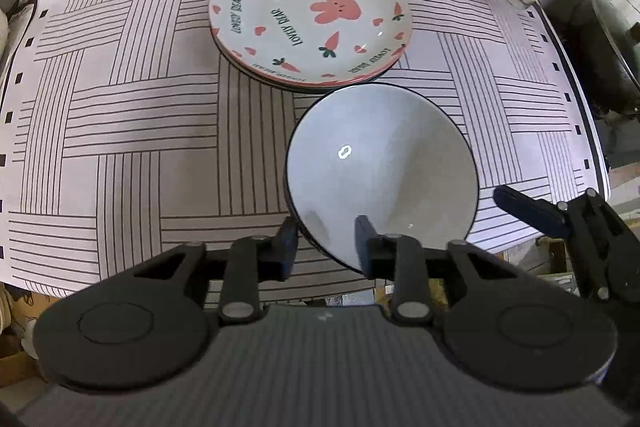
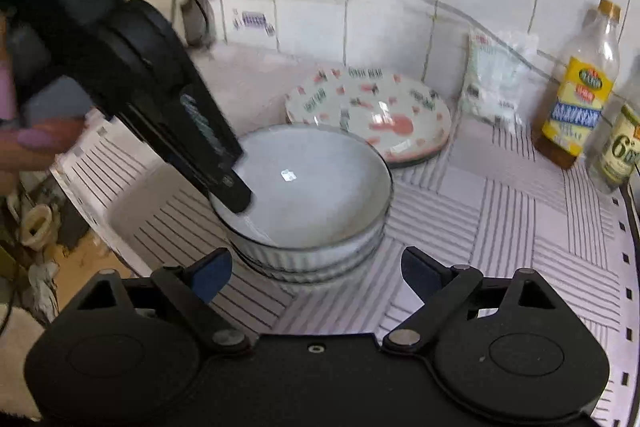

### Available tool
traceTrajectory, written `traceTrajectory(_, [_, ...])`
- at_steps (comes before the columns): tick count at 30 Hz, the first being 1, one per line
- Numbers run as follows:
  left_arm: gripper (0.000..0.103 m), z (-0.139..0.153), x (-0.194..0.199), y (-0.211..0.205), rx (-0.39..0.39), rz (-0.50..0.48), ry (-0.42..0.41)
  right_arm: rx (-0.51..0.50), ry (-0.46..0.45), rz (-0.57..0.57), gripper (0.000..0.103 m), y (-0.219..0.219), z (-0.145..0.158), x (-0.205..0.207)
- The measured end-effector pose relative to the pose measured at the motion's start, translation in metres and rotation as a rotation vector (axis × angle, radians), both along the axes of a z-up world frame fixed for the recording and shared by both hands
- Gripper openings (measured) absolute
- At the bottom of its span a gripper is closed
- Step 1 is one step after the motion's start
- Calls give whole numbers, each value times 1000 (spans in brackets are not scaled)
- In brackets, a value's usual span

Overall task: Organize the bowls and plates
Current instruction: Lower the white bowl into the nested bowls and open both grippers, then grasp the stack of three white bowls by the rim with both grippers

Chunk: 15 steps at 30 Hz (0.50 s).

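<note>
Both tongs hung over the striped mat point(image 1: 120, 131): the left gripper point(image 1: 326, 247) straddled the grey bowl's point(image 1: 380, 163) rim, its pads apparently off it. Beside it, the right gripper point(image 2: 316, 275) was spread wide and empty, near the carrot-print plates point(image 1: 310, 11).

A: Right gripper point(image 2: 316, 273), near edge, jaws wide, nothing between them.
B: Left gripper point(image 2: 236, 187)?
A: Comes in from upper left, one finger inside the top bowl point(image 2: 320, 183) at its left rim. Bowls stacked on striped mat point(image 2: 500, 227).
B: Behind?
A: Bunny plates point(image 2: 372, 115), stacked, far side. Bottles point(image 2: 580, 99) far right.
</note>
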<state>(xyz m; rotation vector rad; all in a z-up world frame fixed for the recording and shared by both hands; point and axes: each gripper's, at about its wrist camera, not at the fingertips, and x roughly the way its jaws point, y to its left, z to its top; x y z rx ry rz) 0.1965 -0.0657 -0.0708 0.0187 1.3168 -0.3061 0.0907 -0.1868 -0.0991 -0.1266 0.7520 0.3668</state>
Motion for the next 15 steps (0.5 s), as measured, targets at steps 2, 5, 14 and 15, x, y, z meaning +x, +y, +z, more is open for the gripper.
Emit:
traceTrajectory(2, [33, 3, -2, -1, 6, -4, -9, 18, -20, 1, 94, 3, 2, -2])
traceTrajectory(5, [41, 8, -6, 0, -3, -9, -13, 14, -47, 9, 94, 7, 4, -4])
traceTrajectory(14, [48, 30, -18, 6, -35, 9, -70, 29, -89, 14, 94, 3, 8, -13])
traceTrajectory(15, [49, 32, -20, 7, -38, 9, -73, 29, -90, 15, 94, 3, 7, -15])
